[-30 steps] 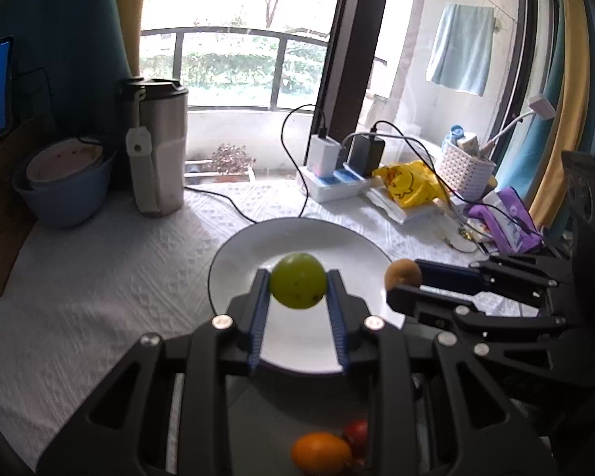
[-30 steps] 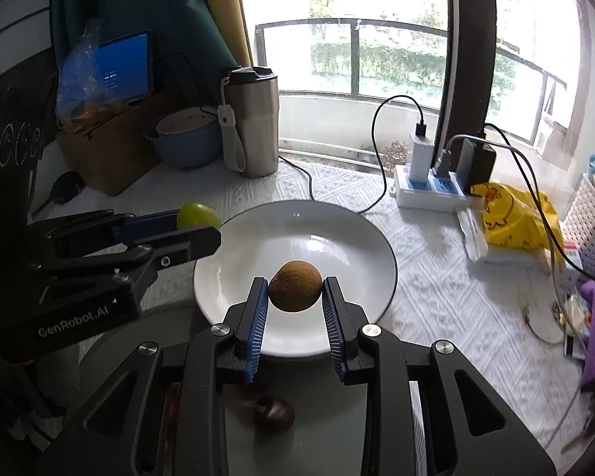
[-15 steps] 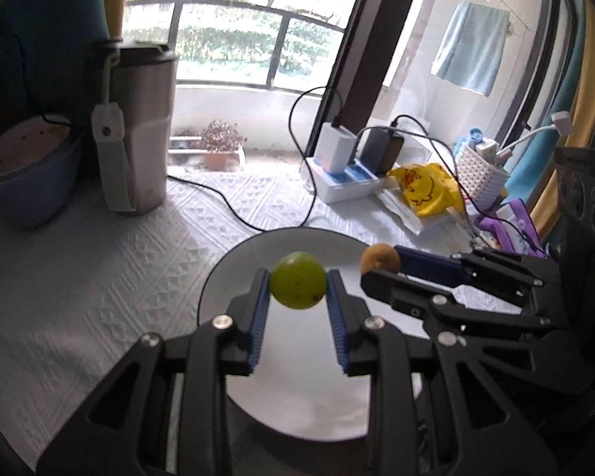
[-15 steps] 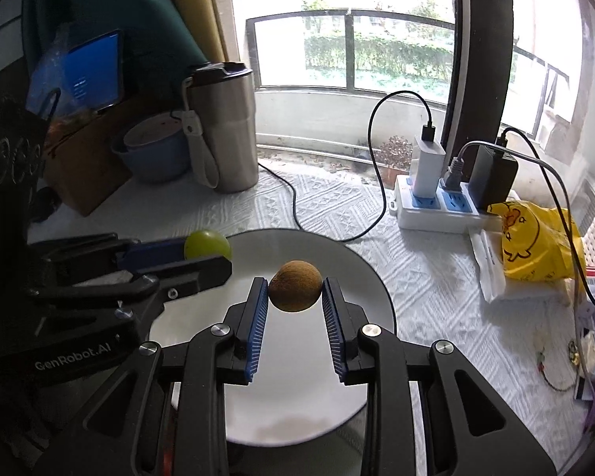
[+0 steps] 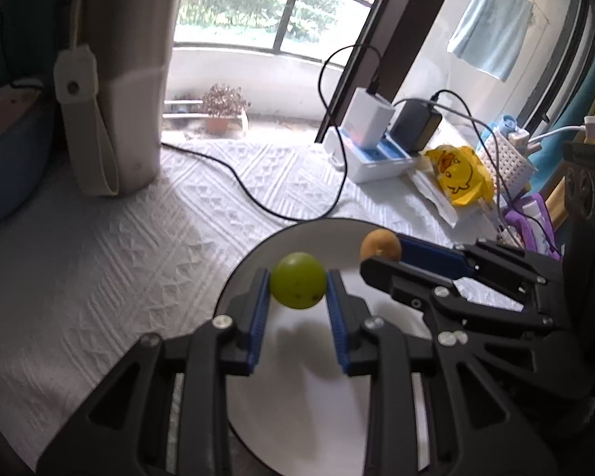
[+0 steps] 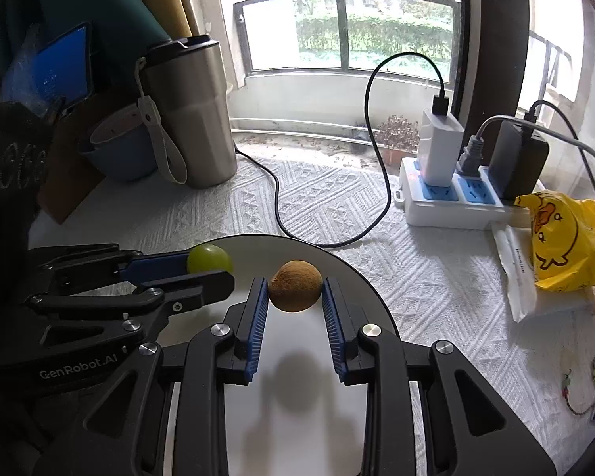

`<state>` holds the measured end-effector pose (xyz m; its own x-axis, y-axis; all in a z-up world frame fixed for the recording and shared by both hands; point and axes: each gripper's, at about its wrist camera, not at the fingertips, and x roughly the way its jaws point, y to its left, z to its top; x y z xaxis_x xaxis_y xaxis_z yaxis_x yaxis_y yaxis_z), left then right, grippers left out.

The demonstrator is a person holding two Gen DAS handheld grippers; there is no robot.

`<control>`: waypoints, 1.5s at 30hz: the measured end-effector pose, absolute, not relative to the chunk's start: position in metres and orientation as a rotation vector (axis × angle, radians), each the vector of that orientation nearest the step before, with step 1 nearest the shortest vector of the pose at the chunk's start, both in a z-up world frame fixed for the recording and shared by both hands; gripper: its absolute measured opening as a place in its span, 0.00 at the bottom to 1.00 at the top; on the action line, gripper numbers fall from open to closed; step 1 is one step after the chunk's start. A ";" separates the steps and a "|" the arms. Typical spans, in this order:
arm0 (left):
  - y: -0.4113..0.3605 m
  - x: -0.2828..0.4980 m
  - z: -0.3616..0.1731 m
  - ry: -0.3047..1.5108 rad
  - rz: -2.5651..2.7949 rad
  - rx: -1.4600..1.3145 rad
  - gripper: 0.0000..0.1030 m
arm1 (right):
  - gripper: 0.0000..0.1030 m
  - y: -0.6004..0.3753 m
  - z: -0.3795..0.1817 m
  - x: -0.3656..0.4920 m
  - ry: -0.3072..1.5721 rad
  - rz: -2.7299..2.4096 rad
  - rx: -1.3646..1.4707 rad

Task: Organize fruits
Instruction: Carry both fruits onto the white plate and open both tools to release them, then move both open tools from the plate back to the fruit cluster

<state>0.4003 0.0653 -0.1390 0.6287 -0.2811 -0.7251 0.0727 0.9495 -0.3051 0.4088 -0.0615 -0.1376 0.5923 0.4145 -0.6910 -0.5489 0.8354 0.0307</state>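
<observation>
My left gripper [image 5: 297,289] is shut on a round green fruit [image 5: 297,285], held just above the white plate [image 5: 321,416]. My right gripper [image 6: 295,291] is shut on a round brown fruit [image 6: 295,290], held over the same plate [image 6: 293,428]. In the left wrist view the right gripper [image 5: 371,256] comes in from the right with the brown fruit [image 5: 380,245] at its tip. In the right wrist view the left gripper [image 6: 214,269] comes in from the left with the green fruit [image 6: 209,258]. Each fruit casts a shadow on the plate below it.
A steel tumbler [image 6: 192,111] with a strap and a blue bowl [image 6: 117,150] stand at the back left. A power strip [image 6: 448,202] with chargers sits at the back right, its black cable [image 6: 297,234] running close to the plate's far rim. A yellow bag [image 6: 563,246] lies right.
Both grippers have moved forward over the plate and lower, still carrying their fruits. The tumbler and power strip appear nearer; the loose fruits at the near edge have dropped out of view.
</observation>
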 end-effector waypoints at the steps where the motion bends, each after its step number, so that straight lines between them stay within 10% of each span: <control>1: 0.066 0.401 -0.140 0.874 -0.206 -0.262 0.29 | 0.29 -0.062 -0.139 0.410 0.754 0.567 -0.191; 45: 0.046 0.299 -0.063 0.711 -0.123 -0.222 0.44 | 0.30 -0.094 -0.079 0.319 0.636 0.550 -0.138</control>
